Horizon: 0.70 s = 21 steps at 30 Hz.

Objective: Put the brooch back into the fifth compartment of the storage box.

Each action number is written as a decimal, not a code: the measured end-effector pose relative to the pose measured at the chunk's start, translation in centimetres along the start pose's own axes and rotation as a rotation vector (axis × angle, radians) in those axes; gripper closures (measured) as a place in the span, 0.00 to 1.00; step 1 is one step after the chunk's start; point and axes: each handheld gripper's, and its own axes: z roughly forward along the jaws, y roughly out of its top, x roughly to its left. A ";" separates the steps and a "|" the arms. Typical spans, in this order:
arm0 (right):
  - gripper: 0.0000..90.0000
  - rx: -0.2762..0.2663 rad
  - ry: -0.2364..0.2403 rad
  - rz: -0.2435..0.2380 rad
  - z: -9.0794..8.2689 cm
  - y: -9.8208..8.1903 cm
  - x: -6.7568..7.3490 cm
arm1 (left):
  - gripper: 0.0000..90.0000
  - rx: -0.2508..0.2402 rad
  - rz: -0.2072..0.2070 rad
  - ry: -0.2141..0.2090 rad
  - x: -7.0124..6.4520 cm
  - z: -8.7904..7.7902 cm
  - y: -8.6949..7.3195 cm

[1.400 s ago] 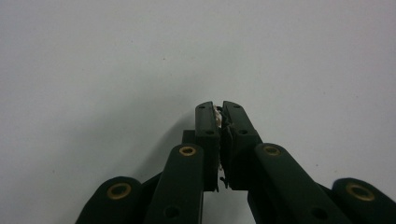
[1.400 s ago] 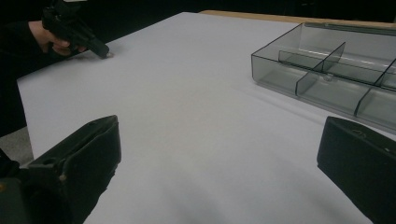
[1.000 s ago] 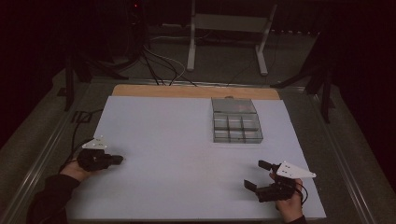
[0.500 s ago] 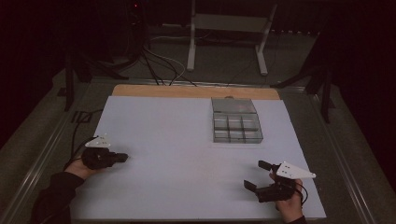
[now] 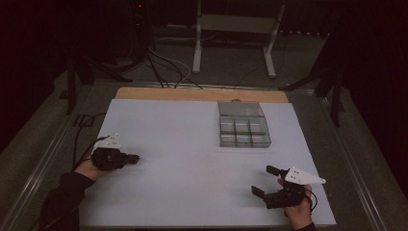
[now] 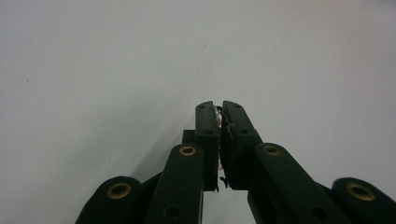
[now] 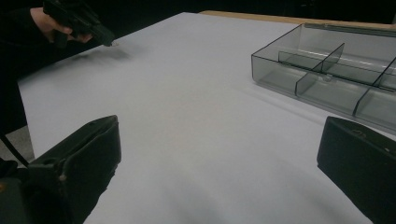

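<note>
My left gripper [image 5: 136, 157] rests low over the white table sheet [image 5: 183, 144] at the left, its jaws pointing right. In the left gripper view its jaws are pressed together [image 6: 219, 109] with a small pale item [image 6: 217, 111] pinched at the tips; I cannot tell what it is. The same gripper [image 7: 100, 33] appears far off in the right gripper view. My right gripper [image 5: 262, 180] sits near the front right corner, wide open [image 7: 219, 135] with bare sheet between its jaws. A clear compartment box [image 5: 243, 130] stands at the back right, lid up.
The box [image 7: 327, 74] lies ahead and to the right of the right gripper, its compartments looking empty. A wooden strip [image 5: 202, 94] runs along the table's far edge. Cables [image 5: 159, 67] and stand legs [image 5: 269, 57] lie on the floor beyond.
The left gripper has slid a little to the right and forward over the sheet. The right gripper has stayed where it was, still open.
</note>
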 end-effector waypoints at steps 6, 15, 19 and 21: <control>0.00 -0.001 0.001 0.000 0.0 0.0 0.0 | 0.98 0.000 0.005 -0.027 -0.1 0.9 1.1; 0.00 -0.001 0.000 0.001 0.0 0.0 0.0 | 0.98 -0.002 0.028 -0.069 -0.3 2.7 3.1; 0.00 -0.001 0.000 -0.001 0.0 0.0 0.0 | 0.98 -0.004 0.037 -0.084 -0.6 3.3 4.0; 0.00 -0.004 -0.003 0.000 -0.1 0.0 0.0 | 0.98 -0.007 0.036 -0.093 -0.7 3.6 4.4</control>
